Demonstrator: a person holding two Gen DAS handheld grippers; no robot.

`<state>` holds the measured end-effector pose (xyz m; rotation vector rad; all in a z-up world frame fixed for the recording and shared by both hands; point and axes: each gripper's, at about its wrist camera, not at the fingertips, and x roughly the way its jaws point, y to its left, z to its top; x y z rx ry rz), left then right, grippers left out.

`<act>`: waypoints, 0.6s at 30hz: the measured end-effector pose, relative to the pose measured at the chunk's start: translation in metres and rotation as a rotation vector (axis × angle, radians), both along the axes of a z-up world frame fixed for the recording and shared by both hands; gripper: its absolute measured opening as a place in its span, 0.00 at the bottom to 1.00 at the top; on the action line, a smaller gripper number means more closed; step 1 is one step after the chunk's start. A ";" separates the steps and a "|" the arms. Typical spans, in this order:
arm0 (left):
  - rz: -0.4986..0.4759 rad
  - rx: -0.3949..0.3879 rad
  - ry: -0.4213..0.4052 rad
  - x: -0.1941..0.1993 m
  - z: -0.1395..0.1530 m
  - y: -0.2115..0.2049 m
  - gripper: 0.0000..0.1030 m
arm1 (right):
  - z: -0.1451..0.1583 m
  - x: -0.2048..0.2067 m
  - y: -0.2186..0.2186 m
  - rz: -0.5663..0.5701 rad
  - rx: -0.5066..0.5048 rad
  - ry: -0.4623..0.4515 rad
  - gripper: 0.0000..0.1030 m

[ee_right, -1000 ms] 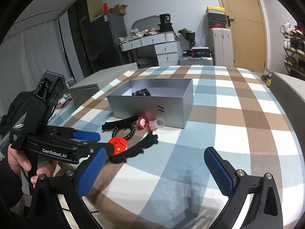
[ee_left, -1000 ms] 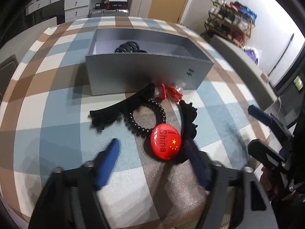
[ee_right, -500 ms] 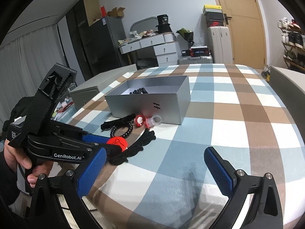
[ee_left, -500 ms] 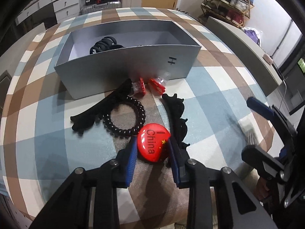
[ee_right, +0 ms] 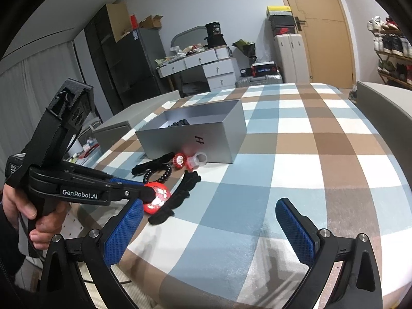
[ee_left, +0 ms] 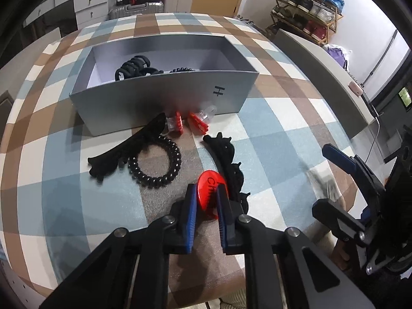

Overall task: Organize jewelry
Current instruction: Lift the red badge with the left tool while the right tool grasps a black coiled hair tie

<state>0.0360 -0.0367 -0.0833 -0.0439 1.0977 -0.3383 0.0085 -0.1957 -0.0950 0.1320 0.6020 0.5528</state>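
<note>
My left gripper is shut on a red "China" badge, held on edge just above the checked tablecloth; it also shows in the right wrist view. In front lie a black coil hair tie, two long black hair clips and two small red clips. An open grey box behind them holds black hair ties. My right gripper is open and empty over the table's near right side.
The table has a blue, brown and white checked cloth. Grey chair backs stand along its right side. Drawers, a suitcase and a shoe rack stand far behind the table.
My left gripper has closed on the red badge and tilted it up on edge, lifting it slightly. The right gripper has stayed open and nearly still.
</note>
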 end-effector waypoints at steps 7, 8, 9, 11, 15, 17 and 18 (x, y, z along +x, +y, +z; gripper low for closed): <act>-0.007 -0.004 -0.003 0.003 -0.002 -0.006 0.10 | -0.002 0.001 0.000 0.001 -0.002 0.003 1.00; -0.013 0.005 -0.011 0.002 -0.001 -0.009 0.10 | -0.001 0.000 0.000 0.001 -0.002 0.003 1.00; -0.018 0.010 -0.015 0.001 -0.001 -0.011 0.10 | -0.001 0.000 0.000 0.001 -0.003 0.003 1.00; -0.019 0.001 -0.017 0.002 -0.002 -0.013 0.10 | -0.002 0.000 0.000 0.000 -0.002 0.004 1.00; -0.013 -0.023 -0.017 0.006 -0.003 -0.012 0.10 | -0.002 0.000 -0.001 -0.004 0.000 0.009 1.00; -0.019 -0.011 -0.031 0.006 -0.003 -0.015 0.10 | -0.003 -0.001 -0.001 -0.005 -0.003 0.009 1.00; -0.020 -0.009 -0.036 0.005 -0.002 -0.016 0.09 | -0.003 -0.001 -0.001 -0.006 -0.005 0.010 1.00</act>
